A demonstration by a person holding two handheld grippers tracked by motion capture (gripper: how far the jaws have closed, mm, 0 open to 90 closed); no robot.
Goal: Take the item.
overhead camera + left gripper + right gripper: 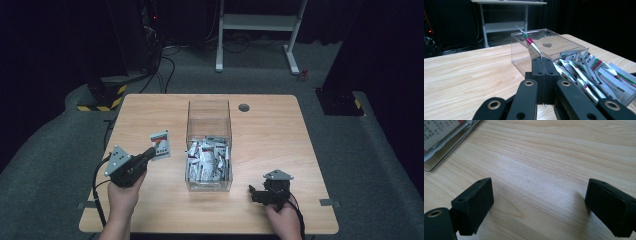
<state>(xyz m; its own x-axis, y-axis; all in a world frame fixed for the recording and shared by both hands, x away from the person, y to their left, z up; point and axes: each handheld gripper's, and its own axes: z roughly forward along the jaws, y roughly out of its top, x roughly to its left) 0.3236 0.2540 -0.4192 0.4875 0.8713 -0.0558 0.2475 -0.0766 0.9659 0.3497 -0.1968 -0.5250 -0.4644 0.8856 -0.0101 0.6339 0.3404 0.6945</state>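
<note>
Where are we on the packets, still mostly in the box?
Done: nothing clearly laid out on the table. In hand: the left hand-held gripper is shut on one packet, beside the clear box. The right hand-held gripper sits open over bare wood. Left: the pile of packets in the box.

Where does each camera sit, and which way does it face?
High view: above the person's side, looking forward and down on the table; both forearms enter from below.
Left gripper view: on the left tool, shut on a sachet, facing the clear box.
Right gripper view: on the right tool, open over bare wood.
All share the clear box.
</note>
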